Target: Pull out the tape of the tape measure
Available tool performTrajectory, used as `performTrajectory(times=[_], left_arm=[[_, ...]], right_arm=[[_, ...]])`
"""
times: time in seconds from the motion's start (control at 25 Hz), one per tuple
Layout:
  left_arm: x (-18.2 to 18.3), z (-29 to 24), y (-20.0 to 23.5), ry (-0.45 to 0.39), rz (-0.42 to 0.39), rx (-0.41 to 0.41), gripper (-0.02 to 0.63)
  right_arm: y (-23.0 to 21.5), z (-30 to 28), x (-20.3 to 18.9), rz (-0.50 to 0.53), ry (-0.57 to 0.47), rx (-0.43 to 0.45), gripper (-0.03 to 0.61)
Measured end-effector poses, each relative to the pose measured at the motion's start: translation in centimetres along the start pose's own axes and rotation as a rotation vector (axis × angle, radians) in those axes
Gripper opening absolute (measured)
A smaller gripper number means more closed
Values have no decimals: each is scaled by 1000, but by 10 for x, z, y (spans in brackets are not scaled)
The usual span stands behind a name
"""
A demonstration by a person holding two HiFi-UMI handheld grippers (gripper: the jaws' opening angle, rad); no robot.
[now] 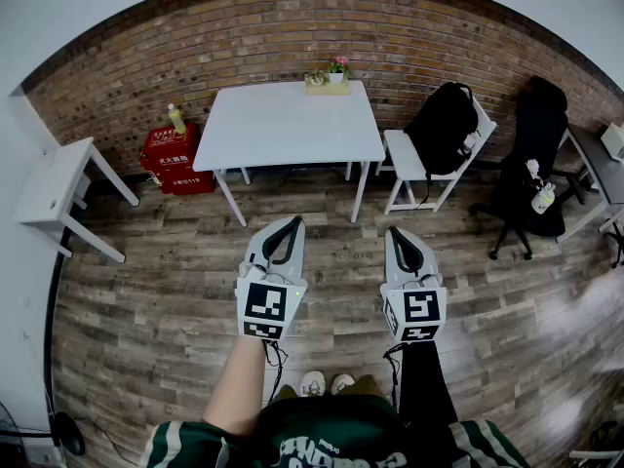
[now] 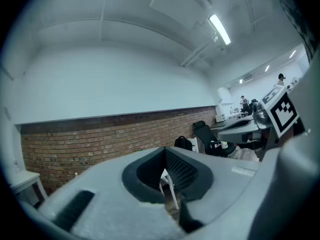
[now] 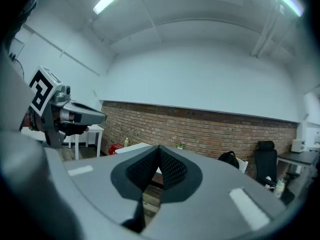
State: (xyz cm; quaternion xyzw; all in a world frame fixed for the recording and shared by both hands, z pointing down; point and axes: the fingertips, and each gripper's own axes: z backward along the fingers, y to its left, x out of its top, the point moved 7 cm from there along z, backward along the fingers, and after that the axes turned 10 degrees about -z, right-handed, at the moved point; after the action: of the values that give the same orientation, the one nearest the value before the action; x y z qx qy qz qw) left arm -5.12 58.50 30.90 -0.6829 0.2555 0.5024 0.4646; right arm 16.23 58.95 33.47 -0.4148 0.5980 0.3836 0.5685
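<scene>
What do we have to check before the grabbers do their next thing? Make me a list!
1. Left gripper empty: ok, jaws together, nothing between them.
2. Right gripper empty: ok, same.
3. Tape measure in sight: not ok, no view shows one; the white table shows only a flower pot at its far edge.
4. Jaws ready to grab: not ok, both are shut.
5. Grippers apart from each other: ok, side by side above the wooden floor.

The head view looks steeply down, from well back, at the white table (image 1: 292,125) and brick wall (image 1: 390,37). Both gripper views face that wall, tilted upward, apparently from a similar distance.
</scene>
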Motion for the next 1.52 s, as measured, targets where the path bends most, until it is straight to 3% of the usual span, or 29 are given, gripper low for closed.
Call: performTrajectory(times=[0.64,0.72,0.88,1.12,1.52], left_arm=[[-17,24,28,-16,22,34,20],[-21,21,29,-13,31,32,52],[-27,10,25,-17,43,11,96],[-27,-24,26,-26,47,-1,104],[-21,-126,45,-25,38,12,104]], right_arm=[[30,-1,-11,-22,-16,-38,16],[29,-3,-12,-21,-13,-31,96],[20,-7,-16,-26,-24,-22,104],[-6,-34,-20,-44,-26,-15,110],[-76,-132,-11,-93,-47,38,114]])
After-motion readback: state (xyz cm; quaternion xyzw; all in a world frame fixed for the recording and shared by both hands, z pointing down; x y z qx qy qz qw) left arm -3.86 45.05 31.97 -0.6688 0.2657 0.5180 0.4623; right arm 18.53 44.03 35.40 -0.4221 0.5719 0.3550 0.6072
